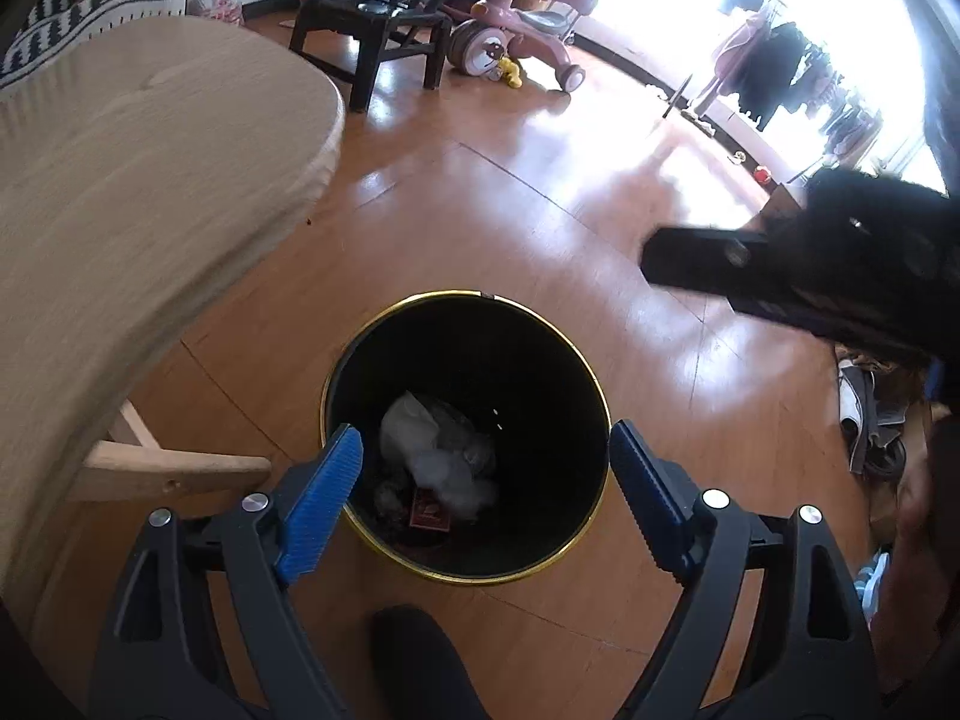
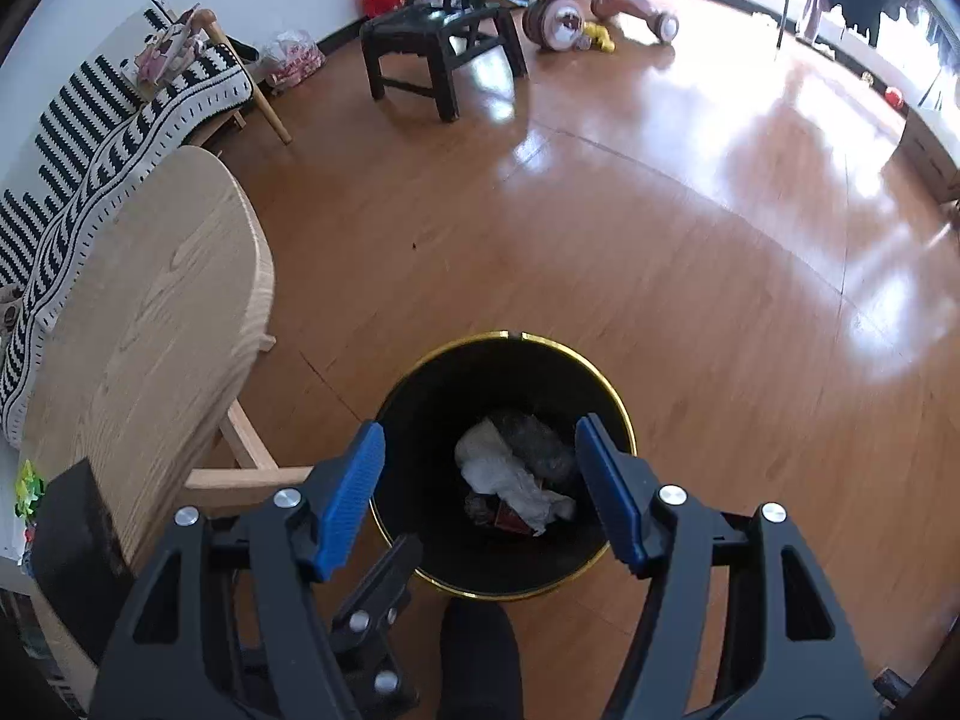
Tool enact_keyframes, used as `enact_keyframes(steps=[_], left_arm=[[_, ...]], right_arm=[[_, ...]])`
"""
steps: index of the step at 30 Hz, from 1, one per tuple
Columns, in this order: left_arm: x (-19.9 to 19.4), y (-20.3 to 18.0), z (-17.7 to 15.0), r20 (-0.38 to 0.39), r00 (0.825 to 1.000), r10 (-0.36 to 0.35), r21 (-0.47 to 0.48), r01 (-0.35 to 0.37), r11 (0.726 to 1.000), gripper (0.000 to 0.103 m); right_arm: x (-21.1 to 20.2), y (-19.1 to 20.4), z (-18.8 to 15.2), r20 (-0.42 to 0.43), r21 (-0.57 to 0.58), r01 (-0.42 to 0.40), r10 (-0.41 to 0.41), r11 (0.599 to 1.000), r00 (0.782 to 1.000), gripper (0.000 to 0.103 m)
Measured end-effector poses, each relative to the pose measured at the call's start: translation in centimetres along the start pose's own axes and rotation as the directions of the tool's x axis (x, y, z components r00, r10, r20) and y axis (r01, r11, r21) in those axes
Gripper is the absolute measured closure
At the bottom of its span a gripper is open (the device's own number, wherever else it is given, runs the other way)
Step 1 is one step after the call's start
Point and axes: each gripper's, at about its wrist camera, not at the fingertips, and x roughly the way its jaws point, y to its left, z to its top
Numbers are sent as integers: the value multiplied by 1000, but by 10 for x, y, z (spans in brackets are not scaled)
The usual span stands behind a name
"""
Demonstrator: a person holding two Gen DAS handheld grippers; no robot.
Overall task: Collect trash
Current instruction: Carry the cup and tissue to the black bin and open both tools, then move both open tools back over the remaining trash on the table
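Right now both my claws hang over the bin (image 2: 504, 468): left claw (image 1: 486, 468) and right claw (image 2: 480, 468) gape wide, holding nothing. Crumpled tissue (image 2: 510, 480) and wrappers lie at the bottom. Farther off, the floor (image 2: 600, 240) shows no obvious litter, so I judge it nearly done.

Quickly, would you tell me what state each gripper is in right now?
Left gripper: open, holding nothing, above the bin.
Right gripper: open, holding nothing, above the bin.
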Motion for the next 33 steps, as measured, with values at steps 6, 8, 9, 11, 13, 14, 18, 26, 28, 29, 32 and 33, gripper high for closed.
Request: enact_keyframes(steps=[6, 8, 9, 11, 13, 14, 18, 26, 28, 29, 32, 33], left_arm=[[-80, 25, -6, 79, 992, 94, 88, -101, 991, 14], [-120, 50, -12, 122, 982, 145, 80, -155, 985, 13], [-141, 65, -17, 145, 974, 175, 68, -187, 980, 13], [-172, 90, -26, 174, 958, 229, 41, -239, 970, 12], [-213, 131, -43, 205, 930, 305, -18, -308, 951, 11], [-227, 144, -50, 208, 921, 330, -39, -329, 943, 11], [-285, 209, -85, 211, 875, 436, -139, -415, 899, 11], [-379, 310, -157, 230, 774, 591, -320, -513, 796, 11], [-399, 334, -172, 224, 750, 623, -369, -526, 766, 10], [-405, 347, -179, 216, 750, 625, -389, -521, 760, 10], [-422, 379, -200, 192, 747, 637, -458, -505, 731, 10], [-427, 389, -206, 181, 746, 641, -480, -501, 720, 10]], right_arm=[[-40, 56, -1, 134, -90, -68, 79, 994, 988, 28], [-53, 88, -6, 164, -134, -123, 145, 983, 976, 25], [-56, 98, -8, 168, -149, -140, 165, 979, 972, 23], [-62, 134, -16, 167, -211, -183, 219, 960, 961, 22], [-63, 172, -27, 151, -274, -211, 259, 938, 954, 22], [-63, 193, -33, 134, -308, -233, 284, 923, 949, 22], [-62, 272, -56, 70, -401, -309, 366, 862, 928, 22], [-62, 415, -108, -49, -550, -415, 467, 725, 883, 22], [-62, 444, -123, -75, -571, -430, 478, 699, 875, 22], [-61, 459, -129, -87, -580, -438, 483, 686, 872, 22], [-55, 483, -143, -121, -594, -459, 492, 660, 862, 22], [-53, 492, -145, -131, -597, -465, 492, 654, 860, 22]])
